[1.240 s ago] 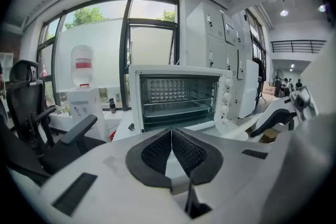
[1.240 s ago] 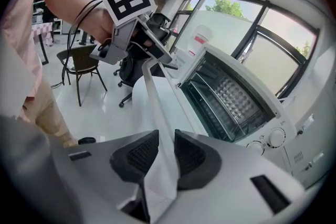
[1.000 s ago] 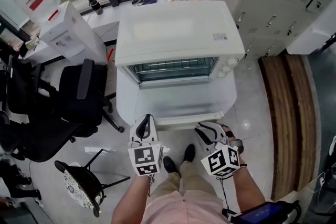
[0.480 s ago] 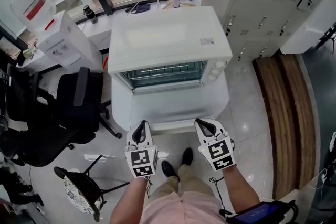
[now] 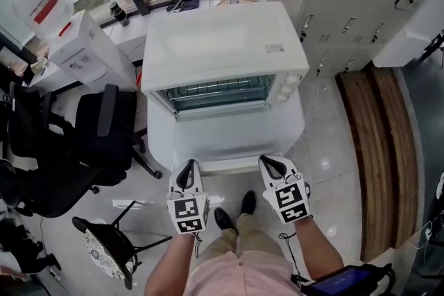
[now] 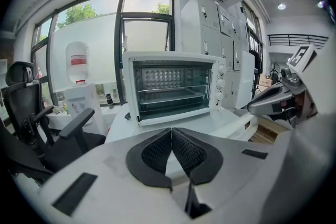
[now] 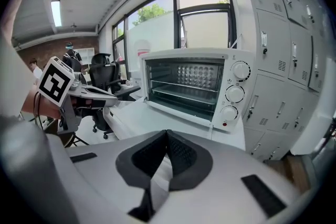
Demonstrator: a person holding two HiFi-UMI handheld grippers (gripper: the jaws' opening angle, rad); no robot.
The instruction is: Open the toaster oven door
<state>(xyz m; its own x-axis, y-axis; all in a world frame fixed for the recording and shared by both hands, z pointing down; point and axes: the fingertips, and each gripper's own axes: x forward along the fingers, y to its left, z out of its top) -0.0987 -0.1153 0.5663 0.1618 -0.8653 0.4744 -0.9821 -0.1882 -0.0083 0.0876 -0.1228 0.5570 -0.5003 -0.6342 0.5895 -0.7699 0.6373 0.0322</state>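
step: opening looks finished | toaster oven (image 5: 225, 45) door (image 5: 236, 138) lies flat, just ahead of both fingers | left gripper (image 5: 186, 168), right gripper (image 5: 272, 163): fingers (image 6: 156, 153) closed, empty | next: probably just back away clear of door's edge

Person holding two grippers side by side, both closed.
The white plastic left gripper (image 5: 186, 168) and its matching white right gripper (image 5: 271, 163) are pointing forward from bare forearms (image 5: 320, 254), level with each other and apart. Each is pressing its black ribbed jaws together tip to tip.
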